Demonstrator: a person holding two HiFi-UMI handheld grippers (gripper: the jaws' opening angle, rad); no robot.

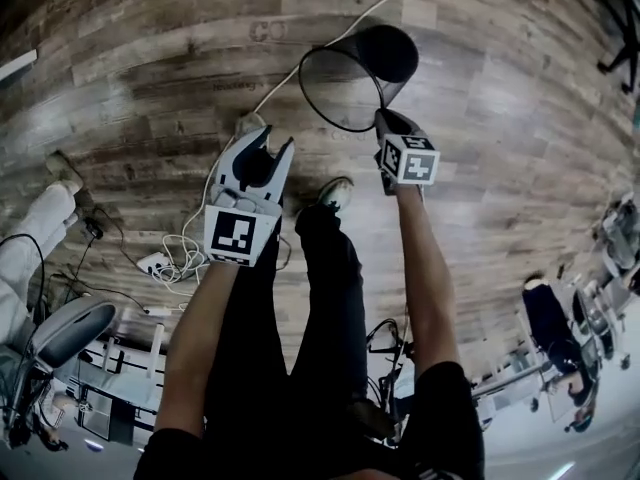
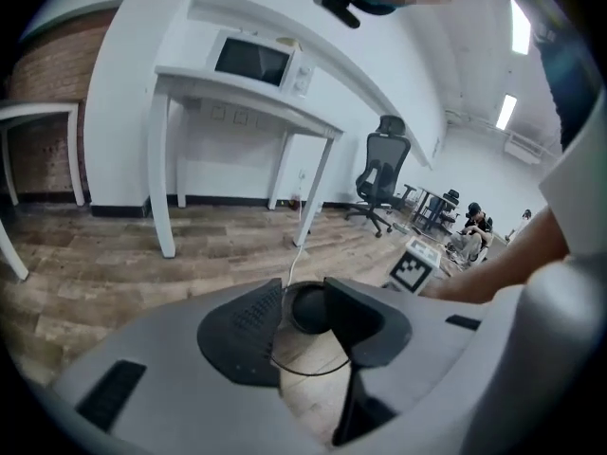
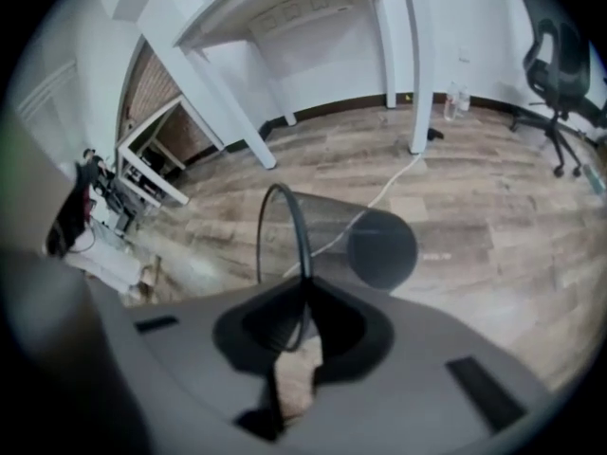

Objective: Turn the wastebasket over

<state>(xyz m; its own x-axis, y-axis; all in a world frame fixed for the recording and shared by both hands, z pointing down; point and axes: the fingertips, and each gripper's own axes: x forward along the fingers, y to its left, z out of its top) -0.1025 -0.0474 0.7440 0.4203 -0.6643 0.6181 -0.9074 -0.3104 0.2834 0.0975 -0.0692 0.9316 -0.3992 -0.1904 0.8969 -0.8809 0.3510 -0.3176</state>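
Observation:
The black mesh wastebasket point(image 1: 355, 78) hangs tilted over the wood floor, its open rim facing toward me and its solid bottom farther away. My right gripper point(image 1: 383, 118) is shut on the wire rim at its lower right edge. The right gripper view has that rim point(image 3: 285, 226) running down into the closed jaws of the right gripper point(image 3: 302, 297), with the basket bottom point(image 3: 381, 247) beyond. My left gripper point(image 1: 268, 140) is lower left of the basket, open and empty. From the left gripper point(image 2: 302, 303) the wastebasket point(image 2: 308, 311) shows through the gap, not touched.
A white cable point(image 1: 300, 63) runs across the floor under the basket to a power strip point(image 1: 155, 263). My shoe point(image 1: 338, 193) is just below the grippers. A white table point(image 2: 247, 102) and an office chair point(image 2: 379, 173) stand beyond. Seated people point(image 1: 550, 318) are at the right.

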